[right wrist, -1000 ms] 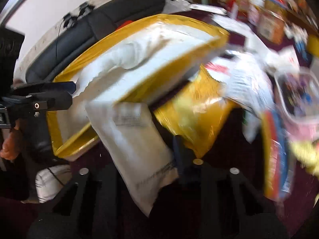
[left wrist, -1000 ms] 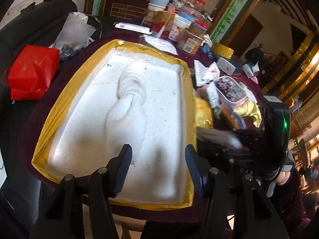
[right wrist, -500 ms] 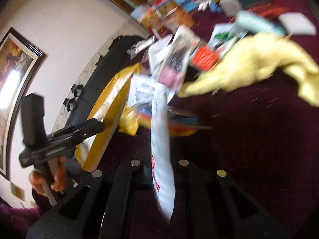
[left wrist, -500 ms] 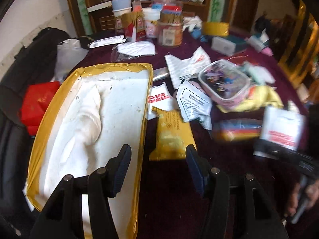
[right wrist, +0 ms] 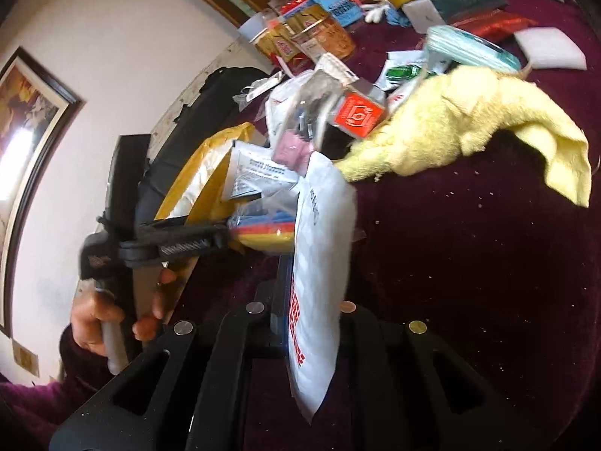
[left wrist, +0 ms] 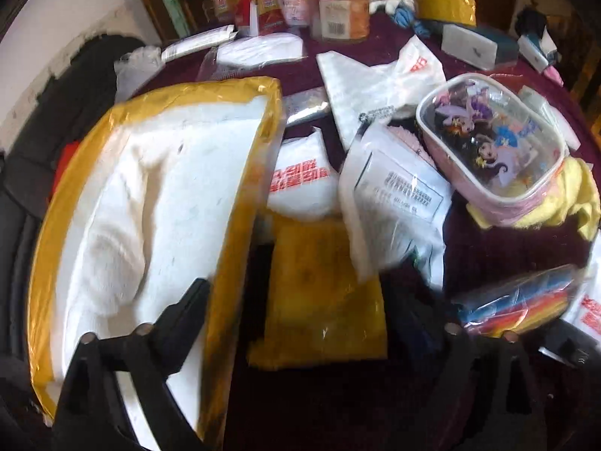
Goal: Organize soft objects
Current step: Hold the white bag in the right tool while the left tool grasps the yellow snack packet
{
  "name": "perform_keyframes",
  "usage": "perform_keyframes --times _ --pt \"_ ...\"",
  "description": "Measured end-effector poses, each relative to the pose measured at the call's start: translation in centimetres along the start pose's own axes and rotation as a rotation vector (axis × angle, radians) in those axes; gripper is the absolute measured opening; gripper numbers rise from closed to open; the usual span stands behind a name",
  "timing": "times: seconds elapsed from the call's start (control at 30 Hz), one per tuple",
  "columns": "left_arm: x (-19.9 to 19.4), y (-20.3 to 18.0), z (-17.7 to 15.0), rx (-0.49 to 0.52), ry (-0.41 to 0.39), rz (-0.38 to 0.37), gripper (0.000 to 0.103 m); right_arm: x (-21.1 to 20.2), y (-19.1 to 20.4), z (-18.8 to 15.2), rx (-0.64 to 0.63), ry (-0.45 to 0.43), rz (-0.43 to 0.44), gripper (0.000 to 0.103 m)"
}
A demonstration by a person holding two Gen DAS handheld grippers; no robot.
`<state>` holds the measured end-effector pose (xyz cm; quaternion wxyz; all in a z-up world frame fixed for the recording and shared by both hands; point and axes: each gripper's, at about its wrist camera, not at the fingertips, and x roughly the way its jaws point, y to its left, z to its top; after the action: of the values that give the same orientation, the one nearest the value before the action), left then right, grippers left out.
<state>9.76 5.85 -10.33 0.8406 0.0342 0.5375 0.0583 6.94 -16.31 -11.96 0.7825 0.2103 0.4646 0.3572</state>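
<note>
My left gripper [left wrist: 300, 293] hangs over a yellow packet [left wrist: 323, 300] beside the gold-rimmed tray [left wrist: 240, 195]. Its jaws are opening wide, and the packet lies below and between the fingers with no pad pressing on it. White folded cloth [left wrist: 112, 248] lies in the tray. My right gripper [right wrist: 311, 300] is shut on a white packet with red print [right wrist: 323, 248], held on edge above the dark red tablecloth. The same packet [left wrist: 589, 312] shows at the right edge of the left wrist view. A yellow cloth [right wrist: 469, 131] lies ahead of the right gripper. The left gripper [right wrist: 188, 238] appears there, in a person's hand [right wrist: 94, 319].
More white packets [left wrist: 398, 195], a cartoon-printed clear pouch [left wrist: 492, 139] and a rainbow-striped packet [left wrist: 518, 300] crowd the cloth to the right of the tray. Jars and boxes [left wrist: 338, 11] line the far edge. A black bag [left wrist: 22, 195] sits to the left of the tray.
The left gripper swung from over the tray to the yellow packet beside it and its jaws widened. The right gripper closed on the white packet and carried it right, away from the tray.
</note>
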Motion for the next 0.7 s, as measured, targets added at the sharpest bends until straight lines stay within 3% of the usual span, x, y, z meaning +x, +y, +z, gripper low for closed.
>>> perform_keyframes --times 0.1,0.13,0.17,0.3,0.47,0.57,0.7 --pt "0.1 0.3 0.2 -0.02 -0.043 -0.024 0.09 -0.4 0.1 0.0 -0.003 -0.021 0.006 0.008" --pt "0.1 0.3 0.4 -0.017 -0.057 -0.022 0.084 -0.5 0.2 0.0 -0.011 -0.025 0.006 0.008" --pt "-0.2 0.1 0.3 -0.002 -0.087 0.005 0.065 -0.4 0.4 0.0 -0.018 -0.028 0.002 0.008" --pt "-0.8 -0.6 -0.3 0.059 -0.127 0.012 0.049 -0.5 0.2 0.0 -0.017 -0.034 -0.005 0.008" --pt "-2.0 0.0 -1.3 0.035 -0.152 -0.103 0.047 -1.3 0.8 -0.3 -0.049 -0.08 -0.02 0.008" --pt "-2.6 -0.7 -2.3 0.108 -0.165 -0.16 0.048 -1.6 1.2 -0.5 -0.071 -0.098 -0.02 0.008" --pt "-3.0 0.0 -3.0 0.165 -0.183 -0.302 0.052 -1.7 1.2 -0.4 -0.072 -0.109 -0.022 0.008"
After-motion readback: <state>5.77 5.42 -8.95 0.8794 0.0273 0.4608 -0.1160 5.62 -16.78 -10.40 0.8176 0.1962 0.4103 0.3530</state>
